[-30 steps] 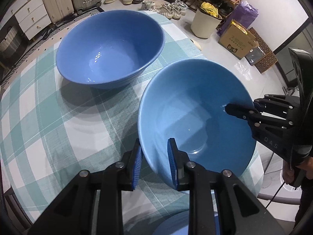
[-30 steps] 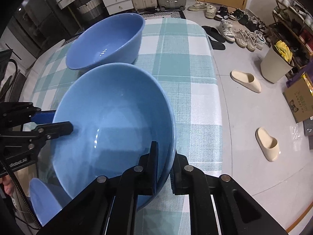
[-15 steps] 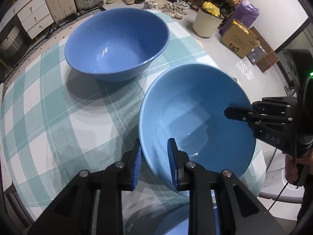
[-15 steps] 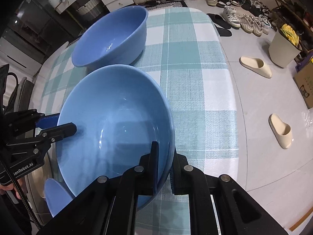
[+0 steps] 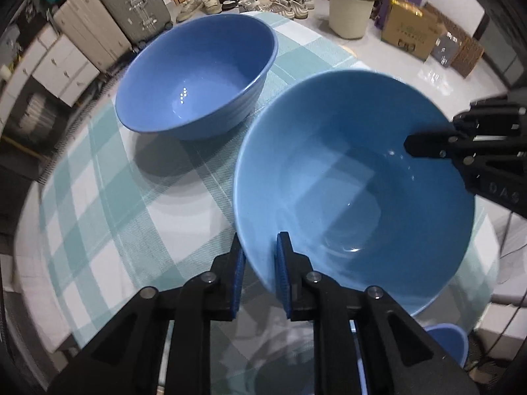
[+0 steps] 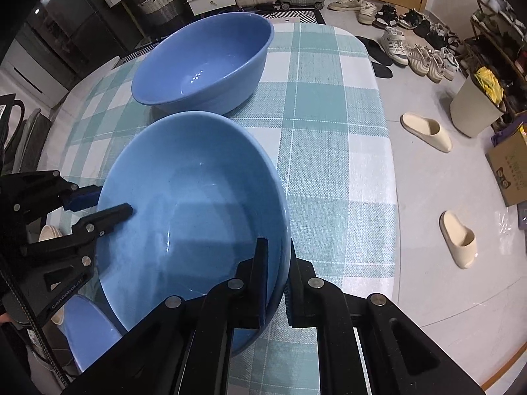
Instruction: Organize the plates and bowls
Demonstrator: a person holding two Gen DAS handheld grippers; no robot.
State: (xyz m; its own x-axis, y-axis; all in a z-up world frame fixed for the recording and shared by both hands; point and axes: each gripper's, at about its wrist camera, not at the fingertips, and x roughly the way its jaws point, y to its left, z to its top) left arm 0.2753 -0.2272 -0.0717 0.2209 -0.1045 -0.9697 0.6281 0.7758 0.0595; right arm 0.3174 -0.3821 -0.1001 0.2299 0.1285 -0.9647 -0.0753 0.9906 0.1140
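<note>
**Near bowl gripped from both sides above checked table**

Left wrist view: left gripper [image 5: 258,273] straddles the near bowl [image 5: 355,191] rim, jaws closing on it; far bowl [image 5: 197,75] sits on the tablecloth [image 5: 98,197].

Right wrist view: right gripper [image 6: 275,279] is clamped on the near bowl [image 6: 191,210] rim, opposite side; far bowl [image 6: 204,62] just behind.

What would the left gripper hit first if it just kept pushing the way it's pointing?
The near bowl: its rim sits between the closing left gripper fingers. Beyond it probably lies the checked tablecloth, though depth is hard to judge.
</note>
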